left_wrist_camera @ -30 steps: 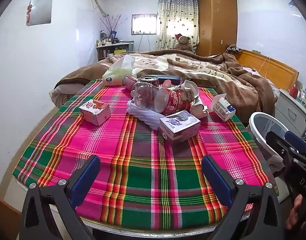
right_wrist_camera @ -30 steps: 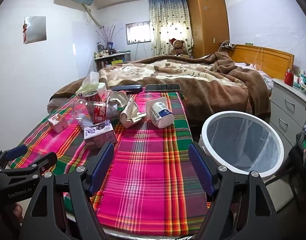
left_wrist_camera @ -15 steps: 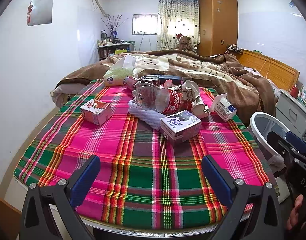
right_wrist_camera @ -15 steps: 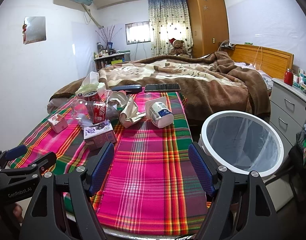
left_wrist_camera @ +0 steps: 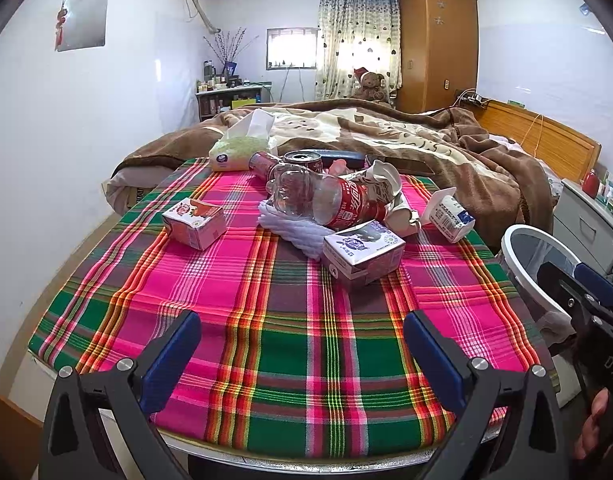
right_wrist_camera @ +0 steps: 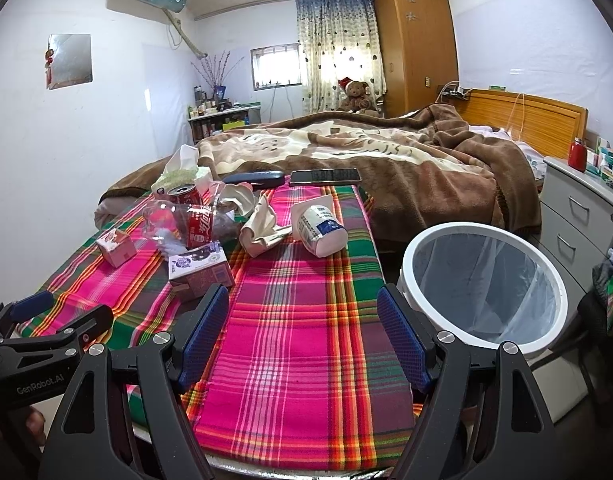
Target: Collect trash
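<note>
Left wrist view looks across a table [left_wrist_camera: 306, 360] covered in a pink, green and red plaid cloth, pushed up against a bed with a brown blanket [left_wrist_camera: 446, 148]. The left gripper [left_wrist_camera: 302, 344] hangs over the near edge with its blue-padded jaws spread wide and nothing between them. The right gripper [right_wrist_camera: 304, 326] is likewise wide apart and empty, over the near right part of the cloth.

The trash sits bunched toward the far middle of the table. A clear plastic bottle [left_wrist_camera: 326, 200] with a red label lies on its side, its long axis running left to right, base toward the left and neck end toward the right, resting on a white crumpled wrapper [left_wrist_camera: 294, 228]. Just in front of it stands a purple-and-white drink carton [left_wrist_camera: 364, 250], angled slightly. Well apart to the left is a small pink carton [left_wrist_camera: 194, 222]. Behind the bottle stands a red soda can [right_wrist_camera: 186, 198], upright with its open top showing. To the right a white cup [right_wrist_camera: 320, 228] lies tipped over, its mouth toward the far end of the table and its base toward the near right, beside a crumpled beige paper [right_wrist_camera: 262, 228].

A white bin [right_wrist_camera: 482, 288] with a clear liner stands on the floor just beside the table's right edge. A phone [right_wrist_camera: 324, 176] and a dark case [right_wrist_camera: 254, 178] lie at the far edge near the blanket.
</note>
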A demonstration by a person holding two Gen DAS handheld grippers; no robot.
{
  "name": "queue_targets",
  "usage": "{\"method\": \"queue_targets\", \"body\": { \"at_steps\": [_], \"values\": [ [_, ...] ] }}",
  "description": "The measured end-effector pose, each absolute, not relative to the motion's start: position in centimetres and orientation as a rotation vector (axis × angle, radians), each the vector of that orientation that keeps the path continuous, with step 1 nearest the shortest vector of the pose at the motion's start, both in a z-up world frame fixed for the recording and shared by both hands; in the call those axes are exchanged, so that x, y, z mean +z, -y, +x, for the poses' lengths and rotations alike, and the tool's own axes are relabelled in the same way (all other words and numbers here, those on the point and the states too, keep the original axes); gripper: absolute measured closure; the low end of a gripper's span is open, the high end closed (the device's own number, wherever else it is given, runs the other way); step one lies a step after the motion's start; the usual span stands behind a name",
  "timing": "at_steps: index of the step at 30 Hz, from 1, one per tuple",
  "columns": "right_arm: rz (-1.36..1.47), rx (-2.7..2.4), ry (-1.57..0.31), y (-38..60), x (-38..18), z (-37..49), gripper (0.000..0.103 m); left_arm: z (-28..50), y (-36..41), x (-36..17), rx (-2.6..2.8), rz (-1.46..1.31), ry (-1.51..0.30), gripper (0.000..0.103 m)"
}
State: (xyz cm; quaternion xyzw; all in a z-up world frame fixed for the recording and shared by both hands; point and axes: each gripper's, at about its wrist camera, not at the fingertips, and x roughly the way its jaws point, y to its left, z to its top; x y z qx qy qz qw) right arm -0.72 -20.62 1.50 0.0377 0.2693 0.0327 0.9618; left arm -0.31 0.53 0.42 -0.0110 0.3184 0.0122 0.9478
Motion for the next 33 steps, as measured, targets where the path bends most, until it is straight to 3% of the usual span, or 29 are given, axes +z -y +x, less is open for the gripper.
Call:
{"method": "queue_targets", "body": {
  "at_steps": [33],
  "values": [
    [0.08, 0.063, -0.54, 20.62, 1.57, -0.71, 0.025, -0.32, -0.8, 0.46, 0.031, -0.021, -0.647, 0.0]
  ]
}}
